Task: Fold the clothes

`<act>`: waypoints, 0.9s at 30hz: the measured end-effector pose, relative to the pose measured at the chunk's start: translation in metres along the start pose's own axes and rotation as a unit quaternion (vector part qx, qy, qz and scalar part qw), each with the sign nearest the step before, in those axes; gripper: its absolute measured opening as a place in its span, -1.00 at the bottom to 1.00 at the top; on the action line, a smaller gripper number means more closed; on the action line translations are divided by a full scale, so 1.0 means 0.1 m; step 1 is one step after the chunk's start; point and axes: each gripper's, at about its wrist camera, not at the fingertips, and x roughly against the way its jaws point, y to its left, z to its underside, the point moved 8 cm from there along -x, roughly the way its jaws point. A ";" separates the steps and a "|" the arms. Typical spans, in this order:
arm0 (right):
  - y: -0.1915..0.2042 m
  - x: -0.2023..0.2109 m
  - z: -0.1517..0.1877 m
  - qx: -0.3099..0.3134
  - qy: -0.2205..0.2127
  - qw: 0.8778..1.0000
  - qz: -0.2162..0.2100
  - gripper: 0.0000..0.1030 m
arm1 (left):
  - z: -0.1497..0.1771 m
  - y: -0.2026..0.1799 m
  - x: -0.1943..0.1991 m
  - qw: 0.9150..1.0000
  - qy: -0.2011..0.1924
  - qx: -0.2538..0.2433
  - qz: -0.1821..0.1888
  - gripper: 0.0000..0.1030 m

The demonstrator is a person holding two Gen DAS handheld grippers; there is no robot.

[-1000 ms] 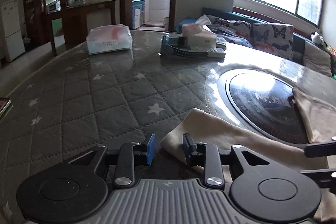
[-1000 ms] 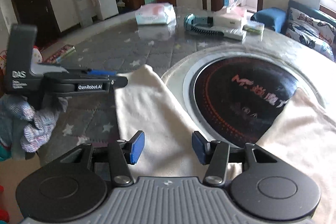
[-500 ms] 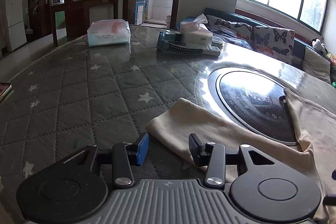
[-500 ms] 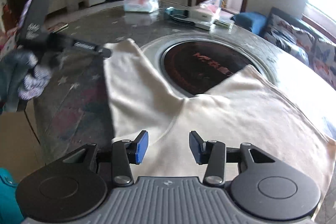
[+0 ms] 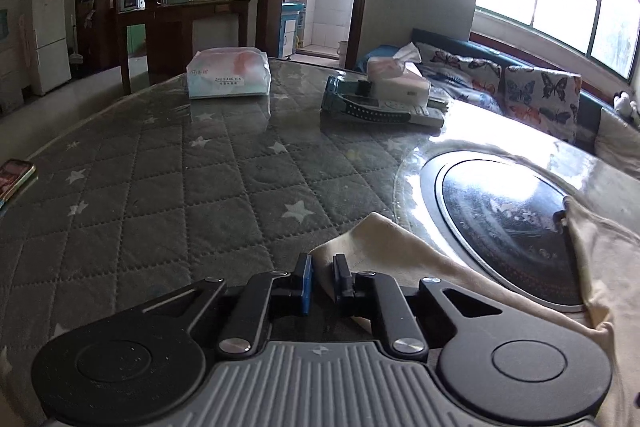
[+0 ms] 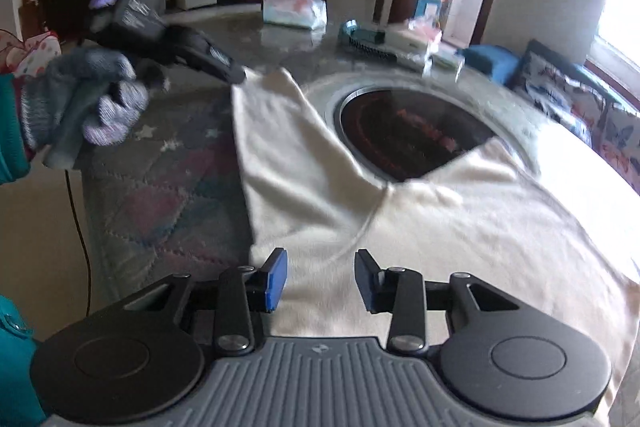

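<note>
A cream garment (image 5: 400, 259) (image 6: 400, 235) lies spread on the round table, part of it over the black cooktop (image 5: 504, 219) (image 6: 408, 135). My left gripper (image 5: 322, 279) sits low at the garment's far left corner. Its jaws are closing, with the corner's edge between the pads and a narrow gap still showing. In the right wrist view the left gripper (image 6: 238, 75) tips onto that same corner, held by a gloved hand (image 6: 92, 107). My right gripper (image 6: 320, 281) hovers over the garment's near edge. Its jaws are closing but stand well apart, with cloth below them.
On the far side of the quilted star tablecloth (image 5: 180, 207) are a tissue pack (image 5: 228, 75), a tissue box (image 5: 396, 83) and a dark comb-like tool (image 5: 368, 107). A phone (image 5: 14, 177) lies at the left rim. A sofa (image 5: 540, 95) stands behind.
The left jaws have narrowed around the garment's corner. The right gripper has slid sideways along the garment's near edge, and its jaws have drawn a little closer.
</note>
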 end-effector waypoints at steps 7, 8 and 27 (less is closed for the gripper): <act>-0.04 -0.04 0.00 -0.012 -0.001 1.000 -0.008 -0.27 | 0.08 0.03 0.07 1.000 0.008 0.005 -0.007 -0.27; -0.03 -0.04 0.00 -0.010 -0.001 1.000 -0.007 -0.27 | 0.08 0.04 0.05 1.000 0.010 0.009 -0.010 -0.27; -0.57 0.47 0.05 -0.133 -0.055 0.989 0.019 -0.27 | -0.48 -1.11 0.95 0.979 -0.111 -0.052 0.162 -0.90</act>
